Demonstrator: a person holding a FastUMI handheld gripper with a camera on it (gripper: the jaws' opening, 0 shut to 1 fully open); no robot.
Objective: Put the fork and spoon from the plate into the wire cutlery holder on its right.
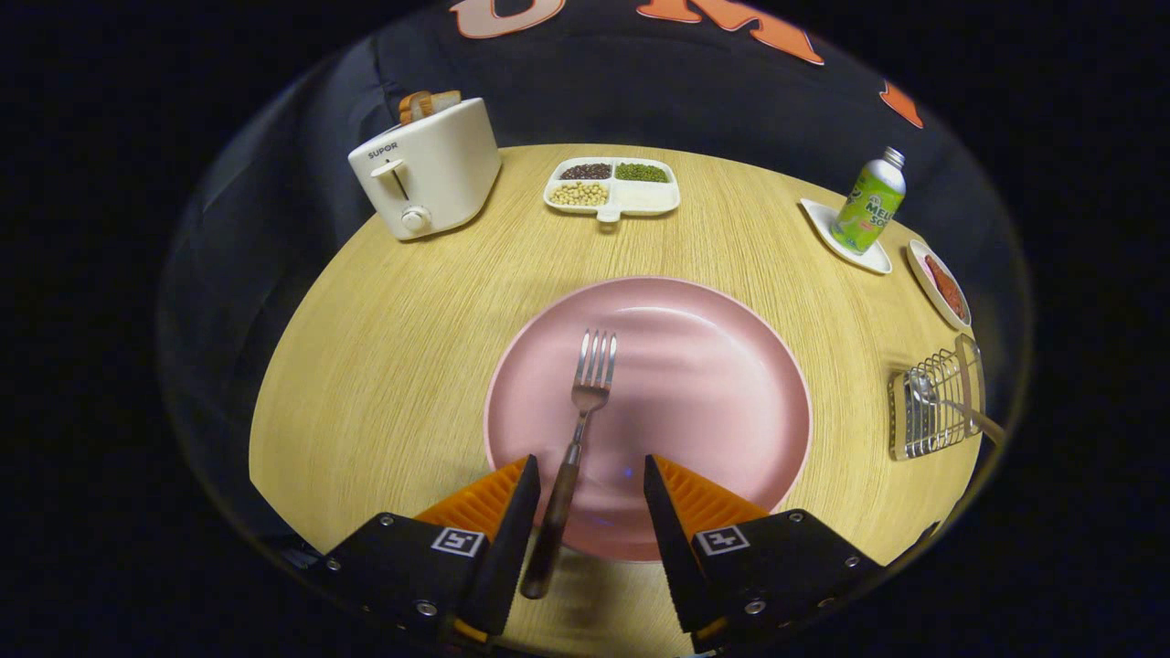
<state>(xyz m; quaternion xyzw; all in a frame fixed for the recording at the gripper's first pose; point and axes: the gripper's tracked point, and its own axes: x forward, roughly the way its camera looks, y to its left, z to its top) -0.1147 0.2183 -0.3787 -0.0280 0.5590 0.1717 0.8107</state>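
Right now gripper (pixel 590 471) is wide open, holding nothing; fork (pixel 578 429) lies btwn fingers, dark handle nearest the left one. Metal tines rest on smooth round pink plate (pixel 731 384). Spoon (pixel 951 402) sits in wire cutlery holder (pixel 919 422), right of plate, on wood-grain table (pixel 393 338).

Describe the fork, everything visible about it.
The fork has four shiny metal tines and a dark, wood-looking handle. It lies flat on the pink plate, tines pointing away toward the far side of the table, the handle end overhanging the plate's near rim. The handle sits between the open jaws of the gripper, nearer the left one, not clamped.
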